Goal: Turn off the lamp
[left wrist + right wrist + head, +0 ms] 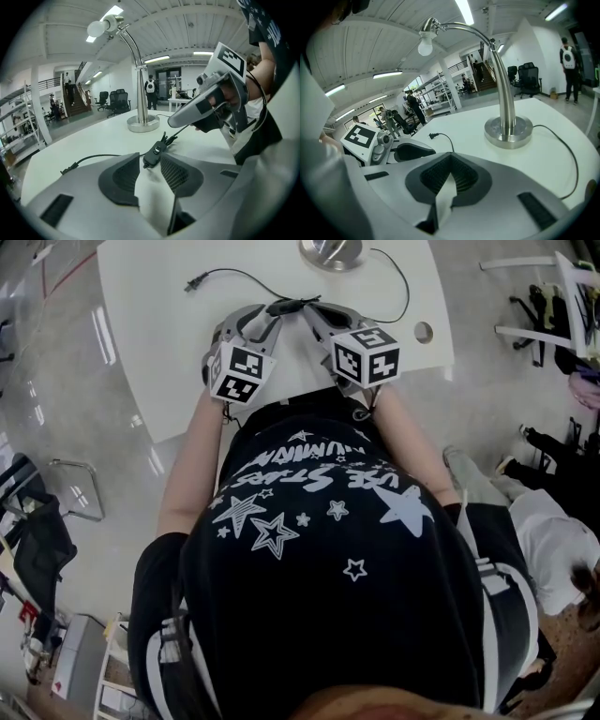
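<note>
Lamp of brushed steel, gooseneck on a round base [508,131], stands at the white table's [93,140] far edge. Its black oblong cord switch [154,151] lies nearer the near edge, at the mouth of the left gripper's [149,161] parted jaws, ungripped, with its long axis running towards the base. The right gripper [451,157], jaws together and empty, looks slightly farther from the switch.
</note>
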Demonstrator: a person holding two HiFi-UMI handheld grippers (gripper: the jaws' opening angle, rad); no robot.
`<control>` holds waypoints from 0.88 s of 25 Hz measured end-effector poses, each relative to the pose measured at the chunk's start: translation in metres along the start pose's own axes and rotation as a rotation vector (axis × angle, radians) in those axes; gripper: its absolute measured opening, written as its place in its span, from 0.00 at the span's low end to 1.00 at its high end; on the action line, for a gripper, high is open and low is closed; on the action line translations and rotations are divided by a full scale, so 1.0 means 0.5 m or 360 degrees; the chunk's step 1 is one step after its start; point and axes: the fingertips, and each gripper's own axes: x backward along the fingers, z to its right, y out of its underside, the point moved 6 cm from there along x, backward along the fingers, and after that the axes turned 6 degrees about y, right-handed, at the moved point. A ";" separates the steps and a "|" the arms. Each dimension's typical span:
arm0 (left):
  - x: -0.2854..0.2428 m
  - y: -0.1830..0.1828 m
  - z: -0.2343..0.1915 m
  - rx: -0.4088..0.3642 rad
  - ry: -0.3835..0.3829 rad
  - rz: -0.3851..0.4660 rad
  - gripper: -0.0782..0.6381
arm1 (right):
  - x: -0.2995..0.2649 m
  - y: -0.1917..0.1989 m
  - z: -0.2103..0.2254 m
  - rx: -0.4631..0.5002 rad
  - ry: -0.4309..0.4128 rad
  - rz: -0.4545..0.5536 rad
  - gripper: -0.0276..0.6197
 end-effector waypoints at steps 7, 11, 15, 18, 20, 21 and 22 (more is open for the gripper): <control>-0.024 0.011 -0.002 -0.0158 0.0037 -0.0086 0.30 | -0.008 -0.003 0.000 0.0002 -0.0010 -0.0020 0.05; -0.035 0.005 0.005 -0.0260 0.0054 -0.0071 0.30 | -0.008 0.002 0.003 0.0002 -0.0020 -0.0037 0.05; -0.043 0.004 0.012 -0.0314 0.0073 -0.0071 0.30 | -0.006 0.003 0.007 -0.0003 -0.0021 -0.0043 0.05; -0.048 0.006 0.013 -0.0321 0.0087 -0.0086 0.30 | -0.007 0.004 0.009 -0.0004 -0.0025 -0.0053 0.05; -0.050 0.004 0.014 -0.0311 0.0091 -0.0088 0.30 | -0.008 0.006 0.010 -0.0002 -0.0032 -0.0060 0.05; -0.051 0.003 0.014 -0.0304 0.0091 -0.0089 0.30 | -0.010 0.006 0.011 0.0000 -0.0038 -0.0065 0.05; -0.051 0.002 0.015 -0.0299 0.0092 -0.0092 0.30 | -0.012 0.007 0.011 0.0003 -0.0044 -0.0068 0.05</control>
